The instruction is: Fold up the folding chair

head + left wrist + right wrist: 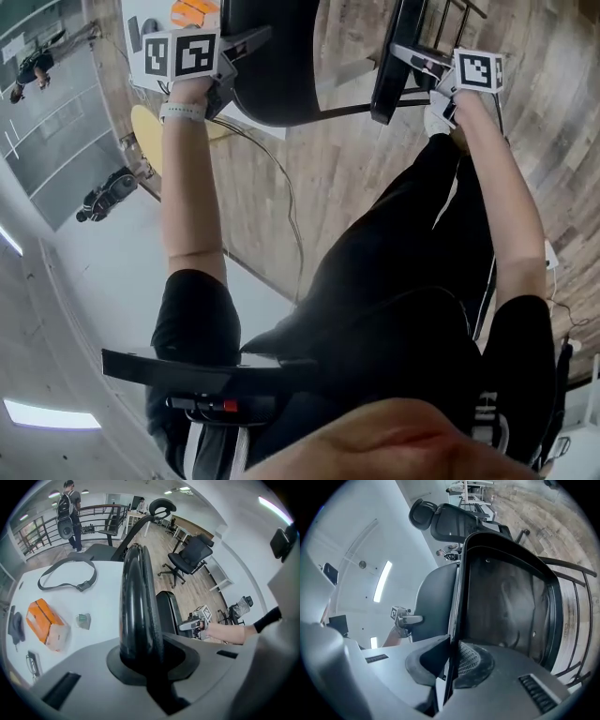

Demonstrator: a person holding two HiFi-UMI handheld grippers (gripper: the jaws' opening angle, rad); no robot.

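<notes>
The folding chair (274, 77) stands in front of the person, on the wooden floor (309, 178), and both grippers hold it from the two sides.

The left gripper (231, 56) points steeply down. Its jaws are closed on the thick rounded edge of one black panel of the chair. In the left gripper view this edge rises straight up from between the jaws and fills the gap between them. Beside this panel is a white worktop (101, 613), and on it lie an orange packet (45, 623) and a dark strap (68, 573). Further back an office chair (190, 557) stands on the floor, and a person (68, 513) with a backpack stands near a railing.

The right gripper (424, 66) points about level. Its jaws are pressed together on the thin rim of the chair's other panel (506, 597). In the right gripper view the rim runs up between the two pads, and the panel with its small screws spreads to the right of it. The dark frame tubes (576, 602) of the chair are at the far right.

The two panels stand near each other, not yet flat together. Each gripper can be seen in the other one's view, across the chair.
</notes>
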